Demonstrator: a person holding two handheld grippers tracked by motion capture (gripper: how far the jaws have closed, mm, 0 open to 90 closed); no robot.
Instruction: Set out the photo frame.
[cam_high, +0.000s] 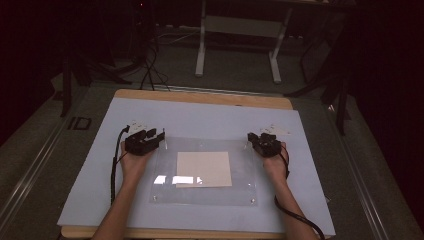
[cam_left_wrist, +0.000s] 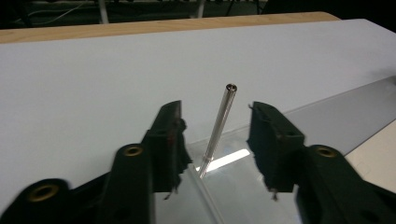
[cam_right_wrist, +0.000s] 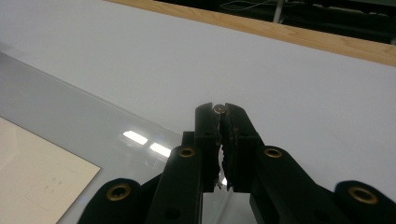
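A clear acrylic plate (cam_high: 205, 192) lies on the white board, with a beige paper sheet (cam_high: 204, 169) at its middle. At the plate's far left corner a thin metal post (cam_left_wrist: 219, 123) stands upright. My left gripper (cam_high: 159, 136) (cam_left_wrist: 215, 112) is open around it, one jaw on each side, and neither pad touches the post. At the far right corner my right gripper (cam_high: 251, 137) (cam_right_wrist: 219, 112) is shut on a second metal post (cam_right_wrist: 218, 108); its round top peeks out between the jaw tips. The plate's edge (cam_right_wrist: 70, 112) runs off to the left in the right gripper view.
The white board (cam_high: 200, 115) covers a wooden table (cam_high: 200, 96). Small white slips lie beyond each gripper (cam_high: 137, 124) (cam_high: 276, 129). Small fittings sit at the plate's near corners (cam_high: 155, 198) (cam_high: 252, 201). A desk frame (cam_high: 200, 50) and cables stand on the dark floor behind.
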